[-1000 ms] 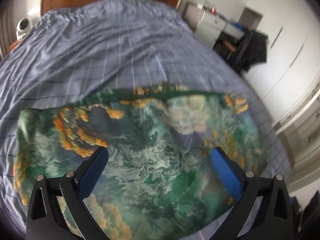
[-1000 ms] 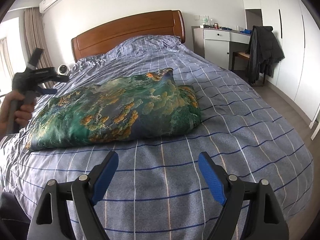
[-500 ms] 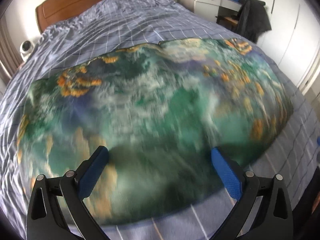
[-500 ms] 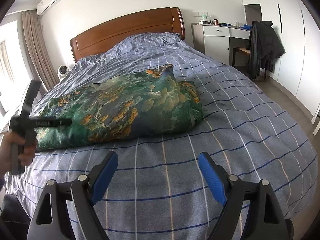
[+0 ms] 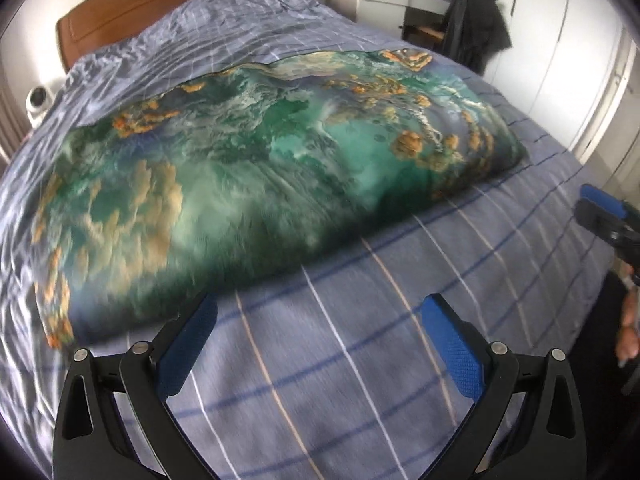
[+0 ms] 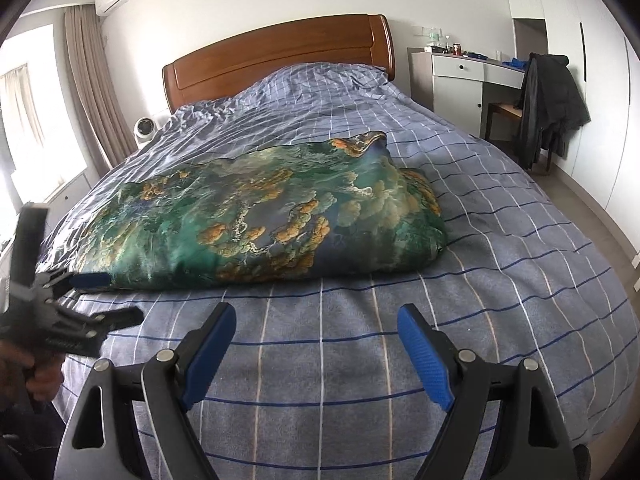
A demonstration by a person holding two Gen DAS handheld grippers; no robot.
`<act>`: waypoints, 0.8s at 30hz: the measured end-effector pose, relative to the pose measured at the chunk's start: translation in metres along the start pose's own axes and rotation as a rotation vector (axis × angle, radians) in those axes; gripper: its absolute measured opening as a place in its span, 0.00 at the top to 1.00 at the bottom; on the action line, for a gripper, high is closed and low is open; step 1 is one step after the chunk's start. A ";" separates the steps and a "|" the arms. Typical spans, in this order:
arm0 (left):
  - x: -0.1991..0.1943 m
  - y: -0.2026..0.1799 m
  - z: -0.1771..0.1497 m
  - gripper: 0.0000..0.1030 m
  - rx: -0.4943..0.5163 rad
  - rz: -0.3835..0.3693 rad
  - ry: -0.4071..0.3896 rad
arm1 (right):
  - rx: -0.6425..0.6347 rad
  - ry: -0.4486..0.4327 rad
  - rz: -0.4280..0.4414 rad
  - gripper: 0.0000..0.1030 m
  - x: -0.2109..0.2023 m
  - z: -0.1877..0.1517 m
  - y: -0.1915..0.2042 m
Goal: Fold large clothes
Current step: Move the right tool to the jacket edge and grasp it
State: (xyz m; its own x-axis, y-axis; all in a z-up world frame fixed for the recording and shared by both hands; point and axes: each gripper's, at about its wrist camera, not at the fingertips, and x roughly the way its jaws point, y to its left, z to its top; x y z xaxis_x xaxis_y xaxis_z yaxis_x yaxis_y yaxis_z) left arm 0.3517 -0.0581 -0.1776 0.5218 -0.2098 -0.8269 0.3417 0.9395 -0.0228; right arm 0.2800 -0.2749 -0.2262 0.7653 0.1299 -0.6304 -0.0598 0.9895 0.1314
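A large green cloth with orange and white cloud patterns (image 5: 256,168) lies folded in a puffy rectangle across the middle of the bed (image 5: 360,380); it also shows in the right wrist view (image 6: 256,224). My left gripper (image 5: 318,320) is open and empty, just off the cloth's near left edge. It shows in the right wrist view (image 6: 76,300) at the cloth's left corner. My right gripper (image 6: 316,328) is open and empty over bare bedspread, short of the cloth's near edge. It appears in the left wrist view (image 5: 608,216) at the far right.
The bed has a blue checked cover and a wooden headboard (image 6: 276,60). A white desk (image 6: 460,80) and a chair with a black jacket (image 6: 548,100) stand to the right. A small white fan (image 6: 145,128) and curtains (image 6: 92,88) are at the left.
My left gripper has pulled back and down from above the cloth to its near left edge. The right gripper has stayed almost still. The cloth has not moved.
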 end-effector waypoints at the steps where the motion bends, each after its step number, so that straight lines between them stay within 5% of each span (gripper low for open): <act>1: -0.004 0.000 -0.004 0.01 -0.011 -0.003 -0.002 | 0.003 0.001 0.000 0.18 0.000 0.000 -0.001; 10: -0.023 0.002 -0.004 0.01 -0.035 -0.009 -0.049 | 0.085 0.014 -0.006 0.18 0.001 0.001 -0.020; 16: -0.022 -0.005 0.032 0.01 0.030 -0.038 -0.127 | 0.150 0.016 0.015 0.18 0.015 0.023 -0.042; 21: 0.005 -0.019 0.060 0.01 0.085 -0.064 -0.134 | 0.341 0.055 0.127 0.14 0.057 0.046 -0.076; 24: 0.040 -0.025 0.065 0.01 0.100 -0.049 -0.063 | 0.490 0.121 0.139 0.12 0.093 0.044 -0.098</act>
State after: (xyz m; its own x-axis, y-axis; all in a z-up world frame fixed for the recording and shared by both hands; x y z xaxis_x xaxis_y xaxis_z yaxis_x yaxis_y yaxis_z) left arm 0.4142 -0.1077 -0.1736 0.5497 -0.2741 -0.7891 0.4425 0.8968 -0.0032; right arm 0.3848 -0.3621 -0.2642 0.6903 0.2926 -0.6617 0.1735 0.8210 0.5440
